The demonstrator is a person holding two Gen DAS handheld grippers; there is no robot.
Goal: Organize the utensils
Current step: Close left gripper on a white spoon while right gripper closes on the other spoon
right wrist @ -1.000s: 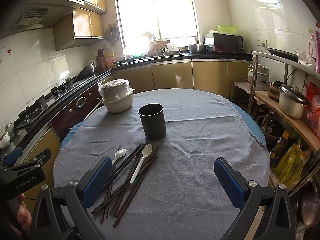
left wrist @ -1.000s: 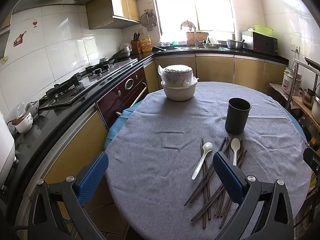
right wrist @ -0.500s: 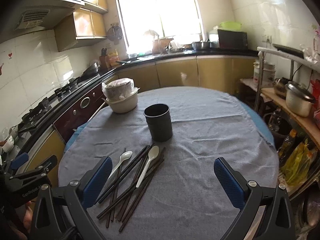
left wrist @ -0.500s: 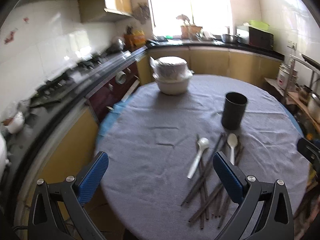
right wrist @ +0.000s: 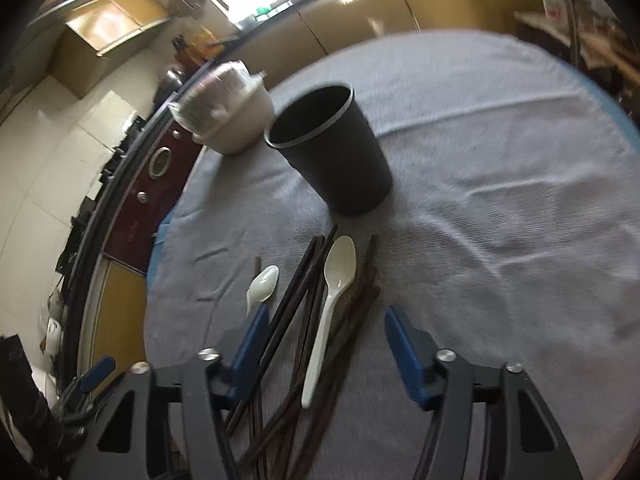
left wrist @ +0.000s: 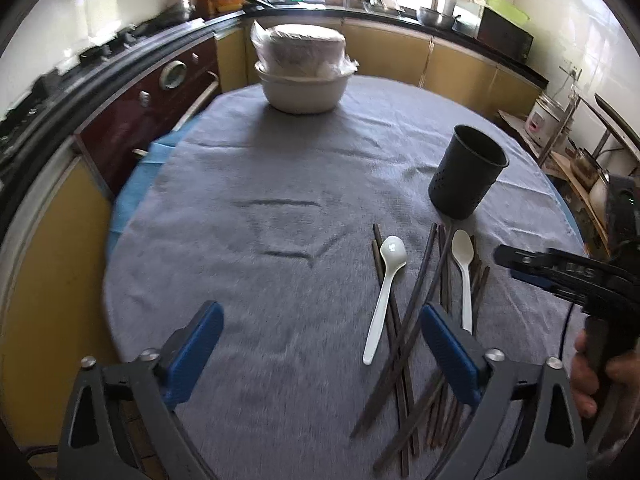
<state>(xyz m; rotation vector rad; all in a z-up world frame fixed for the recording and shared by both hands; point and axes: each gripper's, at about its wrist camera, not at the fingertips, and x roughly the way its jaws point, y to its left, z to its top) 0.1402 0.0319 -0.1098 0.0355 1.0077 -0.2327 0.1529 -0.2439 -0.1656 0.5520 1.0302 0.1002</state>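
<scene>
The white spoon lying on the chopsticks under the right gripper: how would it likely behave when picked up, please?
The white spoon looks like thin plastic, so probably light and fairly stiff. Resting loosely across the chopsticks, it may slide or drag them along.

Two white spoons [left wrist: 386, 276] [left wrist: 464, 272]; one black holder [left wrist: 466, 178]; one covered bowl [left wrist: 304, 74]; chopsticks [left wrist: 416, 320], count unclear.

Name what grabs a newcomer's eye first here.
The heap of dark chopsticks with two white spoons on the grey tablecloth, right before the black holder. The right gripper, jaws just closing, straddles the heap without gripping; a wrapped bowl sits at the far edge.
</scene>
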